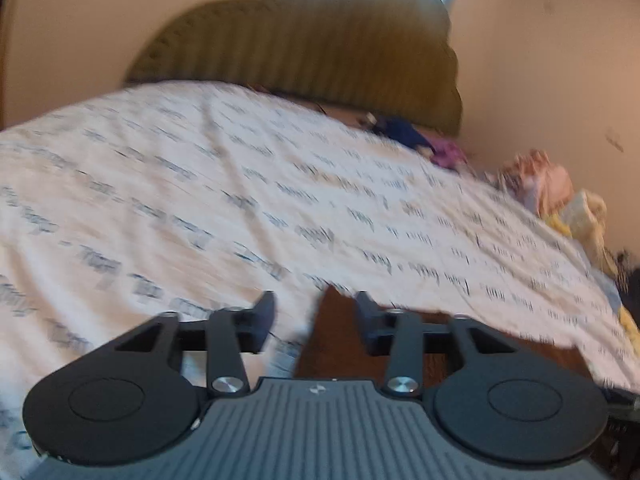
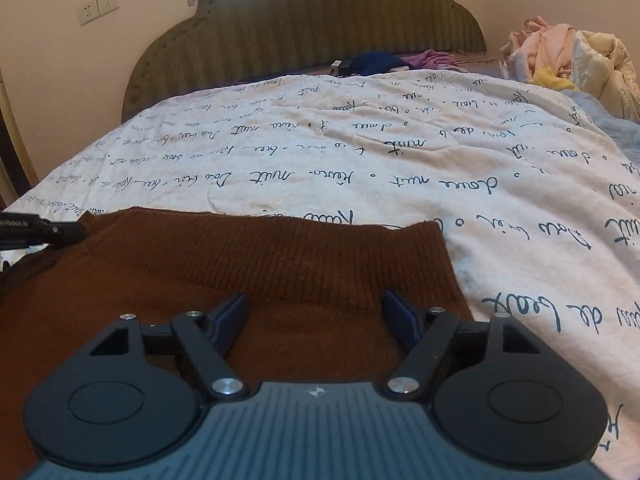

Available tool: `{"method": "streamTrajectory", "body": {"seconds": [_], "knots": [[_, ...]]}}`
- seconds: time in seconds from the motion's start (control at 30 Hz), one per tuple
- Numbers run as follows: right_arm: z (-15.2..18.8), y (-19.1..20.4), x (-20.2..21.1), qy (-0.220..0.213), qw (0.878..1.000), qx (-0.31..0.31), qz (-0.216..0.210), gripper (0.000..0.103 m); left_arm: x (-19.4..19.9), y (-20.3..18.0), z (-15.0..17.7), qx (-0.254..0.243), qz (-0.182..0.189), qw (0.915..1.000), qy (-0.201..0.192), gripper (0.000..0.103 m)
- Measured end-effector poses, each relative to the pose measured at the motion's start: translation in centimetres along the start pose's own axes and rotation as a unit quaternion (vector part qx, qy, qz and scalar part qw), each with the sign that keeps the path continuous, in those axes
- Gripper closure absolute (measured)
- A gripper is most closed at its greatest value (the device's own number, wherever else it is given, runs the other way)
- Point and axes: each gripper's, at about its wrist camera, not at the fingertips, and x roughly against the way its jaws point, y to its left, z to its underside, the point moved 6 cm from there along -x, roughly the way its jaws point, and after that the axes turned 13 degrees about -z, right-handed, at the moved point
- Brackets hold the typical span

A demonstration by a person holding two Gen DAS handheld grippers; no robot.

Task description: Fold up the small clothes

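Observation:
A brown knitted garment (image 2: 240, 276) lies flat on the white bedspread with blue script (image 2: 360, 152), its ribbed band toward the headboard. My right gripper (image 2: 314, 312) is open and empty, hovering just above the garment's near part. My left gripper (image 1: 316, 316) is open and empty at the garment's left edge (image 1: 340, 344), one finger over the bedspread, one over the brown cloth. The left wrist view is blurred. The tip of the left gripper (image 2: 44, 230) shows at the left of the right wrist view.
A green padded headboard (image 2: 312, 28) stands at the far end. A pile of pink and cream clothes (image 2: 568, 52) sits at the far right. Blue and purple clothes (image 2: 400, 62) lie near the headboard. Wall sockets (image 2: 98, 8) are on the left wall.

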Motion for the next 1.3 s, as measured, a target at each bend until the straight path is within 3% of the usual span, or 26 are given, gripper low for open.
{"method": "streamTrajectory", "body": {"seconds": [0.03,0.13,0.27,0.33,0.47,0.57,0.7,0.8,0.87,0.93,0.97,1.07,1.17,1.23,1.3], "knots": [[0.0,0.0,0.0,-0.001,1.0,0.0,0.0,0.028,1.8,2.2,-0.8,0.037,-0.005,0.9991,-0.018,0.016],[0.1,0.0,0.2,-0.005,1.0,-0.004,-0.002,0.028,6.0,7.7,-1.1,0.116,0.005,0.9933,0.001,0.023],[0.2,-0.1,0.4,-0.008,1.0,-0.01,-0.007,0.028,10.5,11.5,2.5,0.174,0.012,0.9832,0.054,0.025],[0.2,-0.1,0.5,-0.01,1.0,-0.011,-0.007,0.028,11.8,11.9,5.1,0.209,0.03,0.9735,0.087,0.027],[0.2,0.0,0.5,-0.011,1.0,-0.011,-0.006,0.028,12.6,10.6,9.7,0.278,0.079,0.9449,0.153,0.031],[0.3,0.0,0.6,-0.012,1.0,-0.011,-0.004,0.028,12.7,9.1,10.4,0.257,0.085,0.9495,0.158,0.032],[0.3,0.0,0.7,-0.014,1.0,-0.014,-0.005,0.028,12.5,7.6,10.8,0.264,0.131,0.9361,0.192,0.032],[0.3,-0.1,0.8,-0.016,1.0,-0.018,-0.006,0.028,11.6,7.7,11.4,0.296,0.13,0.9245,0.201,0.033],[0.3,-0.1,0.8,-0.017,1.0,-0.019,-0.007,0.028,10.8,8.3,11.6,0.346,0.139,0.9018,0.218,0.046],[0.3,-0.1,0.8,-0.017,1.0,-0.02,-0.007,0.028,10.0,8.4,11.6,0.377,0.155,0.881,0.24,0.068],[0.2,-0.1,0.8,-0.017,1.0,-0.021,-0.008,0.028,9.9,8.4,11.5,0.382,0.158,0.8776,0.242,0.071],[0.3,-0.1,0.8,-0.018,1.0,-0.022,-0.008,0.028,10.0,8.3,10.4,0.372,0.161,0.8843,0.232,0.076],[0.3,-0.2,0.9,-0.018,1.0,-0.022,-0.008,0.028,10.6,8.5,9.8,0.363,0.167,0.8886,0.224,0.07],[0.3,-0.2,0.9,-0.019,1.0,-0.023,-0.008,0.028,11.2,9.0,10.3,0.365,0.154,0.8892,0.229,0.03],[0.3,-0.1,0.9,-0.019,1.0,-0.023,-0.008,0.028,12.3,9.6,11.3,0.375,0.142,0.8873,0.227,0.02]]}}
